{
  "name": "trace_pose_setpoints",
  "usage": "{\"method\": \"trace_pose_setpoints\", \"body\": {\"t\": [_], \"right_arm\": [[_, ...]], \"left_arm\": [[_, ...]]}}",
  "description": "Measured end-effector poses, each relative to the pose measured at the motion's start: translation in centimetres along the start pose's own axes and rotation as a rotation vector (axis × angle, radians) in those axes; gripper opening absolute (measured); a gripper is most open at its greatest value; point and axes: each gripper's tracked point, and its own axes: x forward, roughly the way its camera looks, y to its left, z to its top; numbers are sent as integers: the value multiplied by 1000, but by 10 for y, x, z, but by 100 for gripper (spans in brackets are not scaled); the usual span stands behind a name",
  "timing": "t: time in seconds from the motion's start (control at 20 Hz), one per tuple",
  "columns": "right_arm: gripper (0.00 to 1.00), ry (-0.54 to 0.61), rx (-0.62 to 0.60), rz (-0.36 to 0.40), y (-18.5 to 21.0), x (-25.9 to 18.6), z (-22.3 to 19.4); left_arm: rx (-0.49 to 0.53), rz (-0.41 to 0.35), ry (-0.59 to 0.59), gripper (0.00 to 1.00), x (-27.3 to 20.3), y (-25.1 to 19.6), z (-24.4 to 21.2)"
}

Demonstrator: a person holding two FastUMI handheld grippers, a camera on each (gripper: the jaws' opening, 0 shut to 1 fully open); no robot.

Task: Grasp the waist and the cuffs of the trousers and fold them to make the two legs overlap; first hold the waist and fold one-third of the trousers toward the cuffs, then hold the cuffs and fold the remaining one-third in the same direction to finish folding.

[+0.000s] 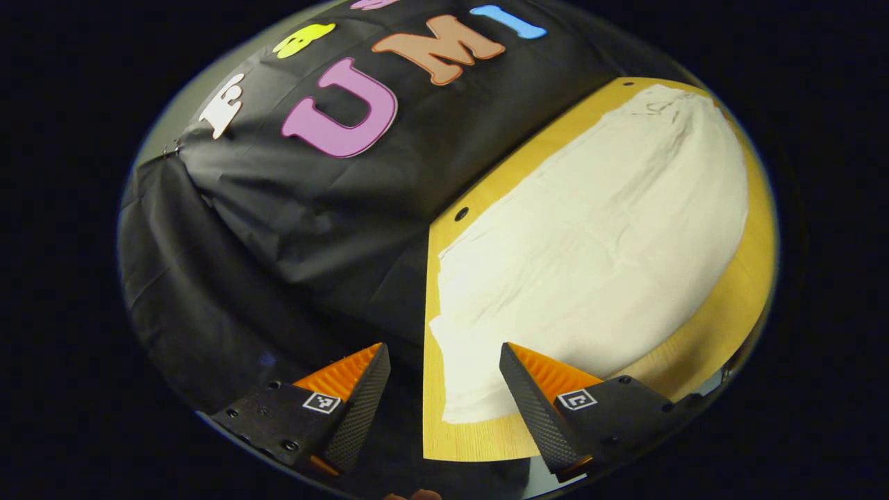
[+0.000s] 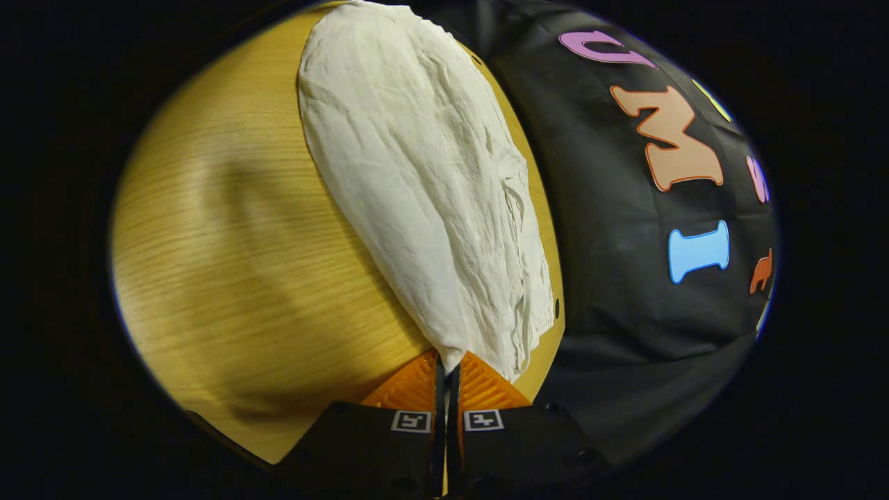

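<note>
The cream-white trousers [image 1: 590,264] lie stretched out along the far side of a wooden table [image 1: 736,305], legs overlapped. In the left gripper view my left gripper [image 1: 444,357] is open, hovering just above the near end of the trousers at the table's corner, one finger over the cloth and the other past the table's edge. In the right gripper view my right gripper [image 2: 448,364] is shut on the end of the trousers [image 2: 424,180], with the fabric pinched between both fingers and running away from them across the table [image 2: 236,264].
The black booth wall [image 1: 312,208] hangs close behind the table's far edge. Small dark holes [image 1: 461,213] dot the tabletop near that edge. A broad stretch of bare wood [image 2: 229,278] lies beside the trousers in the right gripper view.
</note>
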Motion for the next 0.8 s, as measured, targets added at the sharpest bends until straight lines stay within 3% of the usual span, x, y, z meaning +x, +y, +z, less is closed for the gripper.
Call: {"method": "trace_pose_setpoints", "body": {"t": [0.45,0.8], "right_arm": [[3,-6,-8,-14,-1,1,-1],[3,-4,-9,-17,-1,1,-1]], "left_arm": [[183,-190,110,97,3,-46,-51],[338,-263,122,97,16,-59,-68]]}}
